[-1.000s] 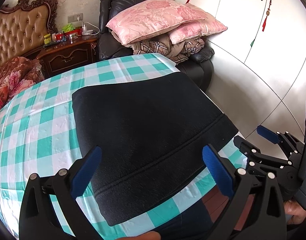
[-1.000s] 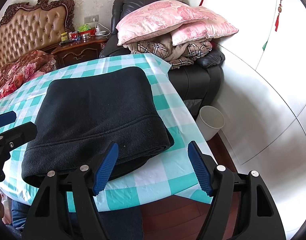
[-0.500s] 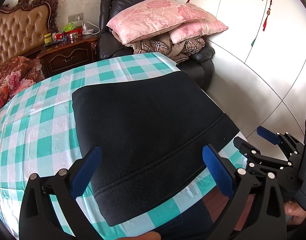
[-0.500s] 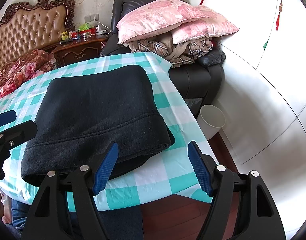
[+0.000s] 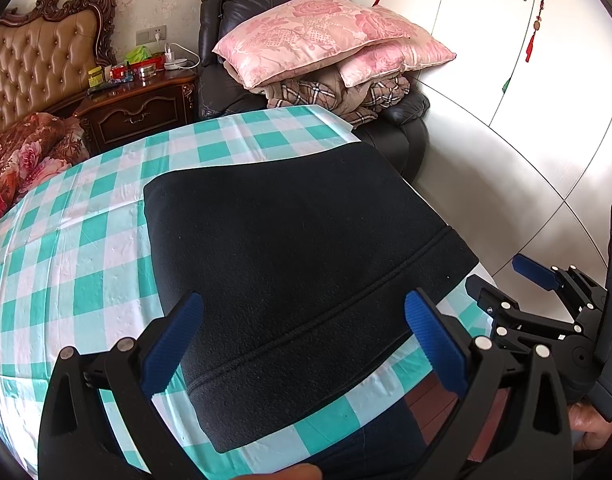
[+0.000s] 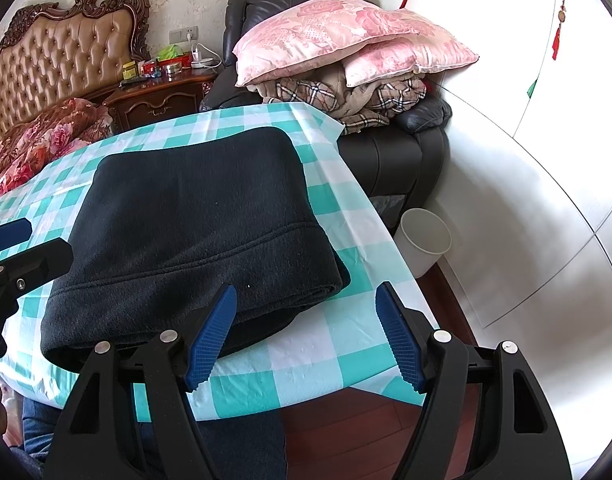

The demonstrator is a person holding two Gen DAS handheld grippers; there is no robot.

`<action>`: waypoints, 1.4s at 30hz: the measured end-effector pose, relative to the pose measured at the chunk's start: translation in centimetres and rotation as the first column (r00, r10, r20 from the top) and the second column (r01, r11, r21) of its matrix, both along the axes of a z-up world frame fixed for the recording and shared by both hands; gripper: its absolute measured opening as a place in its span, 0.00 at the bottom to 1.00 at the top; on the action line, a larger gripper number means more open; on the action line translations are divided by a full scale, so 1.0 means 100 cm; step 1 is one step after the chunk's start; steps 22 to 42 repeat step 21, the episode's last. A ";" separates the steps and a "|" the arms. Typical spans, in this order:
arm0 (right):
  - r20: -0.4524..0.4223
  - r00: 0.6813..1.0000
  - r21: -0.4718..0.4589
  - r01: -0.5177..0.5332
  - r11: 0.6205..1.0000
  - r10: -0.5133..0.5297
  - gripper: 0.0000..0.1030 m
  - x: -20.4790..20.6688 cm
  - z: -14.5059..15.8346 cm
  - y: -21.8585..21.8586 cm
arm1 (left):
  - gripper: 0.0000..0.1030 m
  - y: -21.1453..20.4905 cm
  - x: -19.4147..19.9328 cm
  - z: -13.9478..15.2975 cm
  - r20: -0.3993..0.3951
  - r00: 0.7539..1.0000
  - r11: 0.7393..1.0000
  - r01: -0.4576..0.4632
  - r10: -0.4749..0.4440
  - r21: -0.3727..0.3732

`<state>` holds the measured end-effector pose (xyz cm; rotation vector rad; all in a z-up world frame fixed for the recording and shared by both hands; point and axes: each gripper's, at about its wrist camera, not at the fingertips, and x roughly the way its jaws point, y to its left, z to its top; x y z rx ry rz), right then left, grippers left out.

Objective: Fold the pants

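Black fleece pants (image 5: 298, 264) lie folded into a thick rectangle on the green-and-white checked table (image 5: 70, 264), near its right front corner. My left gripper (image 5: 302, 344) hovers open above the pants' near edge, nothing between its blue pads. In the right wrist view the same pants (image 6: 194, 228) fill the table's middle. My right gripper (image 6: 306, 336) is open over the front right corner of the cloth, just right of the pants' folded end, touching nothing. Each gripper shows in the other's view: the right gripper (image 5: 506, 284) at the right edge, the left gripper (image 6: 10, 248) at the left edge.
A black armchair (image 6: 386, 152) piled with pink pillows (image 6: 338, 36) and a plaid blanket stands past the table's far end. A white bin (image 6: 424, 240) sits on the floor to the right. White wardrobe doors (image 5: 526, 80) run along the right. A bed and nightstand (image 5: 138, 108) are at the left.
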<state>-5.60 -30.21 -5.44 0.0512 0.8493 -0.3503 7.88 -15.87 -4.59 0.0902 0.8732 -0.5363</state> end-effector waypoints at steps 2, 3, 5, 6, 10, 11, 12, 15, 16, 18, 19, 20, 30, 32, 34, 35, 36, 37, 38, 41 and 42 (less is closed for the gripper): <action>-0.001 1.000 0.000 0.000 1.000 0.000 0.67 0.000 0.000 0.000 | 0.98 0.000 0.000 0.000 0.000 1.000 1.000 0.000 0.000 0.000; -0.001 1.000 0.001 0.000 1.000 0.000 0.67 0.000 0.000 0.000 | 0.98 0.000 0.000 0.000 0.000 1.000 1.000 0.000 0.000 0.000; -0.002 1.000 0.001 -0.001 1.000 0.001 0.67 -0.001 -0.001 0.001 | 0.98 -0.001 0.000 -0.001 0.000 1.000 1.000 0.002 -0.002 -0.001; -0.001 1.000 0.001 0.000 1.000 0.000 0.67 -0.001 -0.001 0.001 | 0.98 -0.001 -0.001 -0.001 0.004 1.000 1.000 0.004 -0.004 -0.001; -0.002 1.000 0.001 0.000 1.000 0.000 0.67 0.000 -0.001 0.001 | 0.98 -0.005 -0.005 -0.003 0.014 1.000 0.999 0.024 -0.024 -0.021; -0.001 1.000 0.001 0.000 1.000 0.000 0.67 -0.001 0.000 0.001 | 0.98 -0.008 -0.006 -0.003 0.026 0.999 0.999 0.027 -0.027 -0.019; -0.001 1.000 0.001 0.000 1.000 0.000 0.67 0.000 0.000 0.001 | 0.98 -0.010 -0.006 -0.002 0.033 0.999 0.999 0.028 -0.027 -0.021; 0.002 1.000 0.003 0.004 1.000 -0.005 0.67 -0.002 -0.003 0.001 | 0.98 -0.011 -0.001 -0.001 0.020 0.999 0.998 0.038 -0.037 -0.059; 0.005 1.000 0.004 0.007 1.000 -0.007 0.67 -0.003 -0.004 0.000 | 0.98 -0.008 0.002 0.001 0.010 0.999 0.996 0.040 -0.040 -0.080; 0.026 0.999 0.013 0.020 1.000 -0.020 0.70 -0.005 -0.006 -0.002 | 0.98 0.004 0.004 0.005 0.012 0.999 0.994 0.032 -0.030 -0.104; 0.048 0.998 0.023 0.028 0.999 -0.029 0.75 -0.007 -0.005 -0.004 | 0.98 0.020 0.006 0.009 0.027 1.000 0.994 0.005 -0.002 -0.111; 0.063 0.997 0.031 0.035 0.999 -0.037 0.77 -0.007 -0.007 -0.008 | 0.98 0.040 0.007 0.012 0.048 0.998 0.993 -0.038 0.044 -0.114; 0.083 0.995 0.041 0.049 0.998 -0.052 0.79 -0.008 -0.007 -0.011 | 0.98 0.060 0.008 0.015 0.066 0.994 0.990 -0.083 0.091 -0.115; 0.083 0.995 0.041 0.049 0.998 -0.052 0.79 -0.008 -0.007 -0.011 | 0.98 0.060 0.008 0.015 0.066 0.994 0.990 -0.083 0.091 -0.115; 0.083 0.995 0.041 0.049 0.998 -0.052 0.79 -0.008 -0.007 -0.011 | 0.98 0.060 0.008 0.015 0.066 0.994 0.990 -0.083 0.091 -0.115; 0.083 0.995 0.041 0.049 0.998 -0.052 0.79 -0.008 -0.007 -0.011 | 0.98 0.060 0.008 0.015 0.066 0.994 0.990 -0.083 0.091 -0.115; 0.083 0.995 0.041 0.049 0.998 -0.052 0.79 -0.008 -0.007 -0.011 | 0.98 0.060 0.008 0.015 0.066 0.994 0.990 -0.083 0.091 -0.115; 0.083 0.995 0.041 0.049 0.998 -0.052 0.79 -0.008 -0.007 -0.011 | 0.98 0.060 0.008 0.015 0.066 0.994 0.990 -0.083 0.091 -0.115; 0.083 0.995 0.041 0.049 0.998 -0.052 0.79 -0.008 -0.007 -0.011 | 0.98 0.060 0.008 0.015 0.066 0.994 0.990 -0.083 0.091 -0.115; 0.083 0.995 0.041 0.049 0.998 -0.052 0.79 -0.008 -0.007 -0.011 | 0.98 0.060 0.008 0.015 0.066 0.994 0.990 -0.083 0.091 -0.115; 0.083 0.995 0.041 0.049 0.998 -0.052 0.79 -0.008 -0.007 -0.011 | 0.98 0.060 0.008 0.015 0.066 0.994 0.990 -0.083 0.091 -0.115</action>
